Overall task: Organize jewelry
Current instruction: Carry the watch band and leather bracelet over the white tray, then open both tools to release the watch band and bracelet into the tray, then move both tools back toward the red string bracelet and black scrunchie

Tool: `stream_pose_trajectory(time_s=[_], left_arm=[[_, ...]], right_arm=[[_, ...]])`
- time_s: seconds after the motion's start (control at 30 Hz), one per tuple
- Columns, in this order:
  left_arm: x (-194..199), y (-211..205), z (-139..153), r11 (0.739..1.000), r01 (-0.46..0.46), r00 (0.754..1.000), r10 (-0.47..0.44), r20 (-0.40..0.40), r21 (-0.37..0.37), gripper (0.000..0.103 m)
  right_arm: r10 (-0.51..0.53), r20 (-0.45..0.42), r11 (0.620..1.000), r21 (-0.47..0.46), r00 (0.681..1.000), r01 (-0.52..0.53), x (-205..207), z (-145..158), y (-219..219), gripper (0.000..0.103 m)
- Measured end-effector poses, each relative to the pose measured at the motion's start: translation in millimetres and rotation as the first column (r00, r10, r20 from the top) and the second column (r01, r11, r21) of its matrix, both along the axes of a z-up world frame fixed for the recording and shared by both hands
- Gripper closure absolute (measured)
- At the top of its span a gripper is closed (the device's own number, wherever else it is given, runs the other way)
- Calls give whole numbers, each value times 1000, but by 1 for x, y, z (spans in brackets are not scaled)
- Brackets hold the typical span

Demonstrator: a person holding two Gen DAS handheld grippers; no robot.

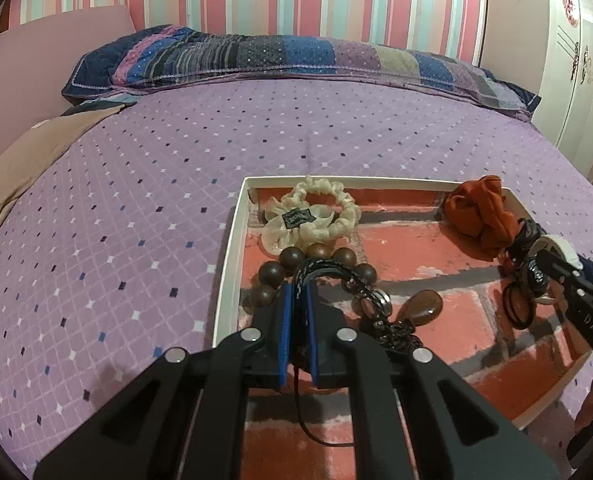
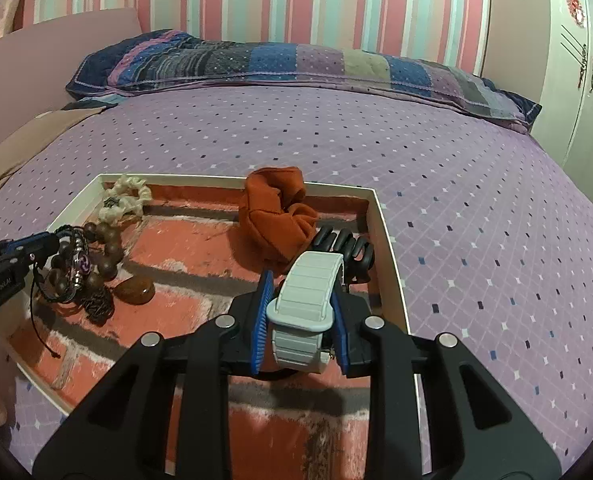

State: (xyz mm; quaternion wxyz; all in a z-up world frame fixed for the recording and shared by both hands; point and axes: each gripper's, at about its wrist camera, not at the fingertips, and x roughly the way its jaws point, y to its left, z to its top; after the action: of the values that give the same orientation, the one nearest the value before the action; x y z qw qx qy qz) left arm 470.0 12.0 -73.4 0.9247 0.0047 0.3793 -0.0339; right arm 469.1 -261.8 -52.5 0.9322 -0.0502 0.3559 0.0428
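A shallow white tray [image 1: 226,264] with a red brick-pattern floor lies on the bed; it also shows in the right wrist view [image 2: 392,264]. My left gripper [image 1: 299,294] is shut on a black braided cord bracelet [image 1: 336,274], over the tray's left part, above a brown wooden bead bracelet [image 1: 280,266] and an amber pendant [image 1: 426,306]. My right gripper [image 2: 302,292] is shut on a white watch [image 2: 310,292], over the tray's right part. A cream scrunchie [image 1: 320,216], an orange scrunchie [image 2: 274,216] and a black hair claw [image 2: 346,246] lie in the tray.
The purple dotted bedspread [image 1: 176,184] spreads all round the tray. A patchwork pillow [image 1: 280,60] lies at the bed's head against a striped wall. A white wardrobe [image 2: 576,80] stands at the right.
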Motion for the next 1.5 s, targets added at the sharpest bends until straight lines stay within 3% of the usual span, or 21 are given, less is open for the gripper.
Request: stream_pose_trajectory(time_s=[0.57,0.8,0.87,0.93,0.97,1.17,1.3,1.5], left_arm=[[15,-2,-9,1000,-10,999,11,-38,21,95],[5,-1,-3,1000,-5,999,6,-38,20,93],[0,-1,1,1000,-2,999,3,-32,23,87],[-5,-1,6,1000,0,1000,1,-20,25,57],[-12,0,11,1000,0,1000,0,-2,22,51],[-39,0,30,1000,21,1000,-21,22,-3,49],[-64,-1,44,1000,14,999,-14,50,-3,26],[-99,-2,59,1000,12,998,-10,55,-27,19]], right_arm=[[-7,-55,1000,11,998,8,12,-17,-1,75],[6,-65,1000,-4,998,-6,6,-14,0,46],[6,-58,1000,-11,998,-7,2,-8,0,35],[7,-53,1000,0,999,-7,-2,0,-3,30],[9,-50,1000,11,999,-8,-5,5,-5,28],[7,-30,1000,4,1000,-7,-25,25,-11,14],[5,0,1000,-5,1000,-5,-47,42,-16,7],[-7,28,1000,-9,1000,7,-82,60,-30,5]])
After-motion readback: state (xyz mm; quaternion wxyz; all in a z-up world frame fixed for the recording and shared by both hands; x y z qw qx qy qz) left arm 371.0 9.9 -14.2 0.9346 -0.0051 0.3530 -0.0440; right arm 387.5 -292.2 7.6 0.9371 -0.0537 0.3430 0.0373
